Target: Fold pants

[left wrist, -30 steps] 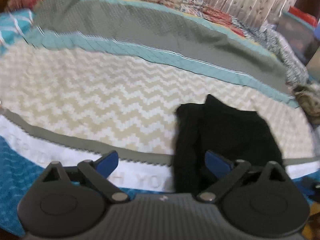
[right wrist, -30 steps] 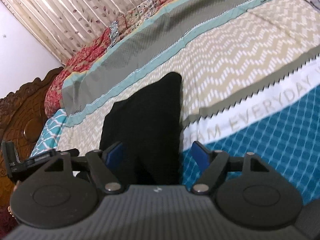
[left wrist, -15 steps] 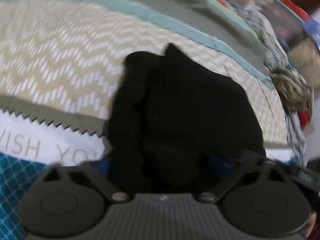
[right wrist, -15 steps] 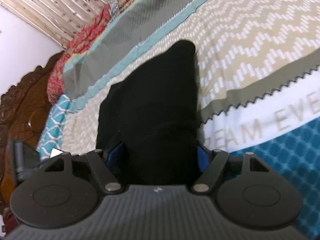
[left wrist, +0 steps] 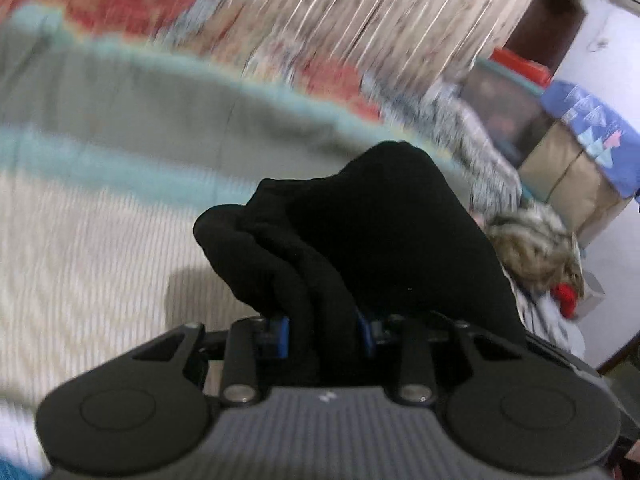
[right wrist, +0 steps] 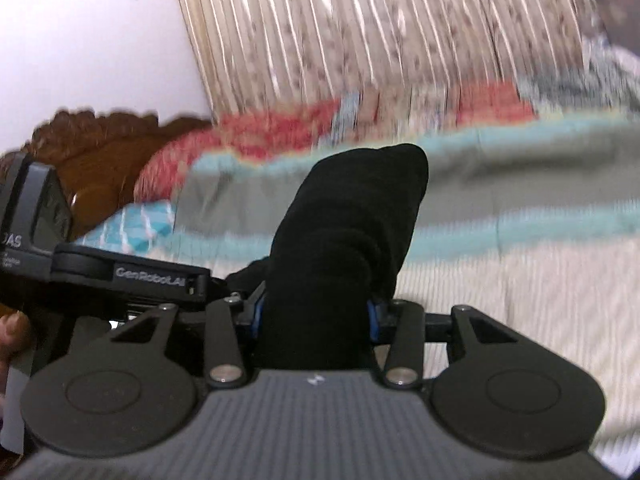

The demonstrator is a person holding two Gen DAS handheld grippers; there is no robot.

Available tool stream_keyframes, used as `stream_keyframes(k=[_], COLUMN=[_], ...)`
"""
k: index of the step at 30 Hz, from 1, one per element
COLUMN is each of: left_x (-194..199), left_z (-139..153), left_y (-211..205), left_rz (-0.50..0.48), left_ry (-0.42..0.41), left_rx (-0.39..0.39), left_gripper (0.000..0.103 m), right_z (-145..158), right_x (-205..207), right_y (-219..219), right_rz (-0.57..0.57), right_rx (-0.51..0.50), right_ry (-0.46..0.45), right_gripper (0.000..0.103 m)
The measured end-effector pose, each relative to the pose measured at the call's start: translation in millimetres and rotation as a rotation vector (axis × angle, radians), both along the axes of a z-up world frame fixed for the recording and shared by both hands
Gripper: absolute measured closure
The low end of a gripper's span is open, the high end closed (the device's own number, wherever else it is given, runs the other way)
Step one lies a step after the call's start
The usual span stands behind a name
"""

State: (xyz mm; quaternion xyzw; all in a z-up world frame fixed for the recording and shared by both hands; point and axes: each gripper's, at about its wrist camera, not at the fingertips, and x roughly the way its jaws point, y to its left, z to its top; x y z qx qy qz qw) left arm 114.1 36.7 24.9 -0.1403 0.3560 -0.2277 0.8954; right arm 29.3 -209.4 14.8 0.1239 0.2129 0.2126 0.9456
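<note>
The black pants (left wrist: 380, 232) are bunched and lifted off the patterned bedspread (left wrist: 100, 240). My left gripper (left wrist: 324, 332) is shut on a thick fold of the pants, its blue pads pressed against the cloth. In the right wrist view the pants (right wrist: 344, 240) rise as a dark hump, and my right gripper (right wrist: 314, 316) is shut on them too. The left gripper's body (right wrist: 132, 272) shows just to the left of the right one. Both views are motion-blurred.
A pleated floral curtain (right wrist: 380, 28) hangs behind the bed. A carved wooden headboard (right wrist: 100, 148) is at the left. A furry bundle (left wrist: 532, 252), boxes (left wrist: 568, 168) and a blue cloth (left wrist: 592, 120) sit at the bed's right end.
Both grippers have closed on the pants and lifted them off the bedspread. The views have tilted up toward the curtain.
</note>
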Motion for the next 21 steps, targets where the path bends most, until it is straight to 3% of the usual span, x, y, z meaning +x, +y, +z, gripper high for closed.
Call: stream_keyframes(k=[3, 5, 9, 13, 15, 17, 18, 21], left_x=[41.6, 74.3, 136.8, 169.9, 176.0, 169.1, 165.8, 155.0], left_z=[11.1, 1.4, -31.3, -74.4, -97.7, -108.6, -109.2, -102.8], left_y=[-16.3, -32.8, -57.6, -75.7, -80.2, -80.0, -79.2, -72.1], left_rz=[0.026, 0.047, 0.102, 0.15, 0.155, 0.174, 0.171, 0.178], left_ry=[-0.086, -0.108, -0.038, 0.022, 0.082, 0.074, 0.068, 0.1], left_rx=[0.018, 0.057, 0.081, 0.156, 0.213, 0.281, 0.282, 0.28], left_gripper=[0.074, 0.074, 0.074, 0.074, 0.072, 0.048, 0.046, 0.044], right_z=[4.6, -3.4, -32.3, -66.7, -91.5, -105.4, -108.8, -101.8], right_x=[43.9, 77.6, 145.7, 193.6, 210.5, 207.9, 201.9, 182.4], right_y=[-20.1, -29.4, -43.5, -52.8, -60.3, -65.8, -73.1, -85.5], right_rz=[-0.037, -0.064, -0.118, -0.153, -0.181, -0.253, -0.283, -0.323], right_rx=[0.022, 0.029, 0.022, 0.037, 0.04, 0.023, 0.049, 0.096], right_ry=[-0.065, -0.056, 0.012, 0.116, 0.215, 0.276, 0.294, 0.302], right_gripper=[0.056, 0.056, 0.056, 0.056, 0.053, 0.039, 0.033, 0.031])
